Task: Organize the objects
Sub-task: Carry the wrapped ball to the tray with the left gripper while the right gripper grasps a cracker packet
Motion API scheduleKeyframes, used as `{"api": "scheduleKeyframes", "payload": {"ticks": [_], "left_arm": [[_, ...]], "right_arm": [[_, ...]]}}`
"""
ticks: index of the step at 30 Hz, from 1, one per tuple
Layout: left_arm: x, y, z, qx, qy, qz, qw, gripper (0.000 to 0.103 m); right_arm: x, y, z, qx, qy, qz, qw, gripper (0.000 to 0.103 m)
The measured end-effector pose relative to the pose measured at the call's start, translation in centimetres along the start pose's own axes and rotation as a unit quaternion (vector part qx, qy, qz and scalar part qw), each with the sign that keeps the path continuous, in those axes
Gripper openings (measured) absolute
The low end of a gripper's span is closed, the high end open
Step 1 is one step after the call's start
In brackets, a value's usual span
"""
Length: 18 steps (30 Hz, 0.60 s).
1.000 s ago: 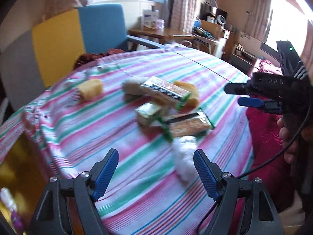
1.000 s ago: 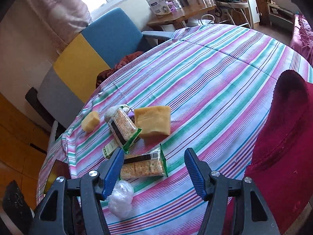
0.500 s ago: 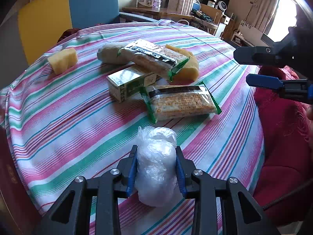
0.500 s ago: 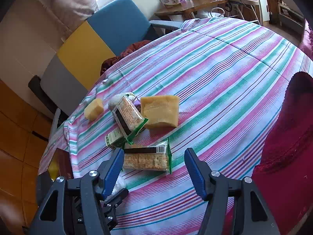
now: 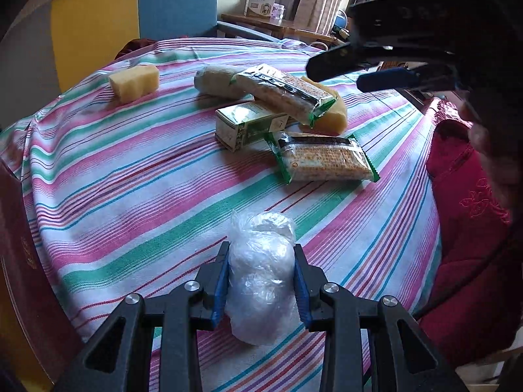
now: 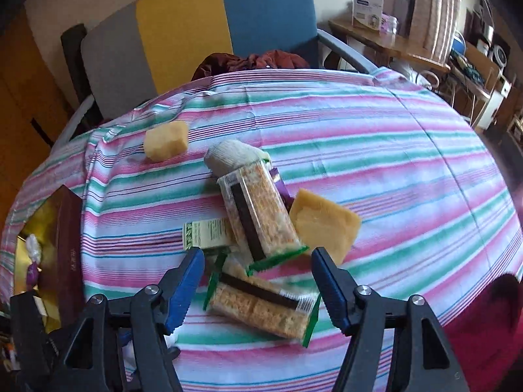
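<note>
My left gripper (image 5: 261,281) is shut on a wad of clear plastic (image 5: 261,254) that rests on the striped tablecloth (image 5: 130,179) near the front edge. My right gripper (image 6: 258,261) hovers over a cracker packet (image 6: 261,303) with its jaws opening. The packet lies below and between the fingers, and the pads do not press it. A second cracker packet (image 6: 258,212) leans on a green box (image 6: 209,233), a large yellow sponge (image 6: 323,225) and a beige roll (image 6: 232,156). A small yellow sponge (image 6: 166,140) lies apart at the far left. The right gripper (image 5: 359,72) also shows in the left wrist view.
A dark red box (image 6: 62,228) with a gold inside stands at the table's left edge. Red cloth (image 5: 464,196) hangs at the right edge. A blue, yellow and grey chair (image 6: 228,26) stands behind the table, with a wooden desk (image 6: 385,42) further back.
My left gripper came down and shut on the plastic wad. My right gripper swung left over the packets, rolled, and its jaws stand a little wider.
</note>
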<state>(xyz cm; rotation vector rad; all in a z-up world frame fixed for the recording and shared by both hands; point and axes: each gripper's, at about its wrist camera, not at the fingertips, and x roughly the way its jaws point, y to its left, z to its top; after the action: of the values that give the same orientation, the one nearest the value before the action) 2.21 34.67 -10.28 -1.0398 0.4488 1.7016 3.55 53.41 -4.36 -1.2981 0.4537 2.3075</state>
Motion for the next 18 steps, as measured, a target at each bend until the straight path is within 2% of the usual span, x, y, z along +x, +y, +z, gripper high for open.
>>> {"api": "scheduleKeyframes", "payload": {"ticks": [4,8,10,12,13,18], "left_arm": [[0.0,0.2,-0.1,-0.006,-0.006,-0.008,0.9999,0.035],[-0.1,0.3,-0.2,-0.008,-0.009,-0.011,0.9999,0.037],[0.0,0.2,-0.4,-0.006,-0.012,-0.008,0.9999,0.037],[-0.1,0.2,-0.4,-0.005,-0.014,-0.007,0.9999,0.037],[-0.1,0.2,-0.4,-0.005,-0.015,-0.005,0.9999,0.037],[-0.1,-0.1,-0.4,0.003,-0.020,0.004,0.9998,0.036]], "right_arm": [[3.3,0.8,1.7,-0.043,0.014,-0.055,0.997,0.070],[5.5,0.8,1.9,-0.053,0.023,-0.066,0.996,0.070],[6.3,0.9,1.7,-0.059,0.023,-0.058,0.996,0.070],[6.2,0.6,1.6,-0.058,0.008,-0.050,0.997,0.061],[5.9,0.6,1.6,-0.059,0.004,-0.049,0.997,0.049],[5.7,0.3,1.5,-0.060,-0.001,-0.048,0.997,0.048]]}}
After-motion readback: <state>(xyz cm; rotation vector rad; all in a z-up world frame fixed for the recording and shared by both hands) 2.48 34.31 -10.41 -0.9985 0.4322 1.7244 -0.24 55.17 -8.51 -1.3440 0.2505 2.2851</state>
